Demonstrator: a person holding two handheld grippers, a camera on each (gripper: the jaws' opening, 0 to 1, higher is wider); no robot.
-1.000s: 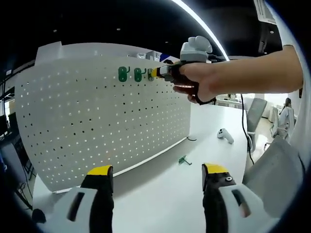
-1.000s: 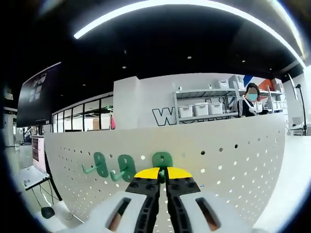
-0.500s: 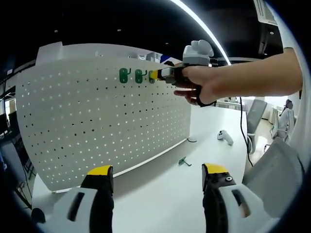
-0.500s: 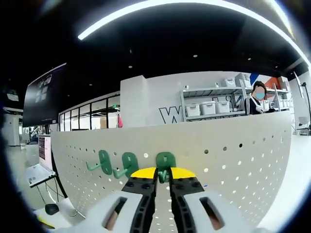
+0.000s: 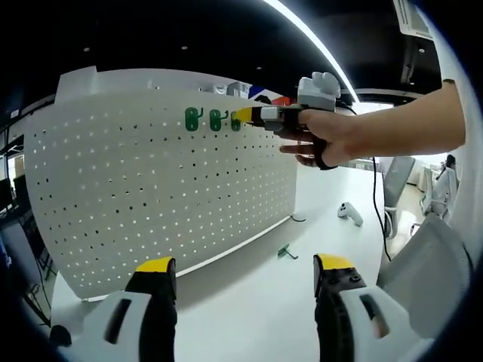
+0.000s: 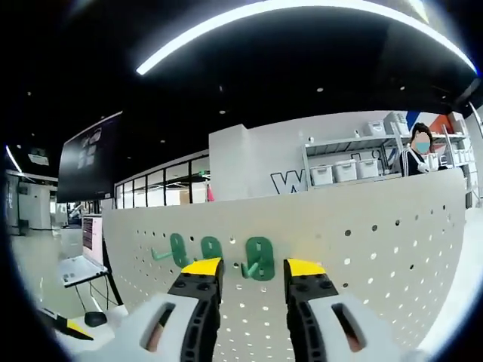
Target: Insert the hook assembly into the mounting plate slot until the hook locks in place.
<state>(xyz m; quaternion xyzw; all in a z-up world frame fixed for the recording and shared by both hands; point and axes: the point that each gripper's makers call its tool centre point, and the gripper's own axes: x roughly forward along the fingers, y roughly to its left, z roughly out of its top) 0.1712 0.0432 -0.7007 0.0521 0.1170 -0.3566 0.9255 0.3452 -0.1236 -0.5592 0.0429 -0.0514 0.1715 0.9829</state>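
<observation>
Hook [image 6: 259, 259] upright on pegboard [image 6: 392, 226]

— Any text readable?
— Only one: large dark letter "W" on the white back wall [image 6: 256, 162], in the right gripper view, just left of the shelf [image 6: 355, 162]; following letters hidden behind the shelf.
— On the screen [image 6: 89, 157] at left?
— Some small light marks, too blurred to read.
— On the pegboard [image 5: 151, 188] or the green hooks [image 5: 214, 119]?
— No labels, no numbers legible in either view.
</observation>
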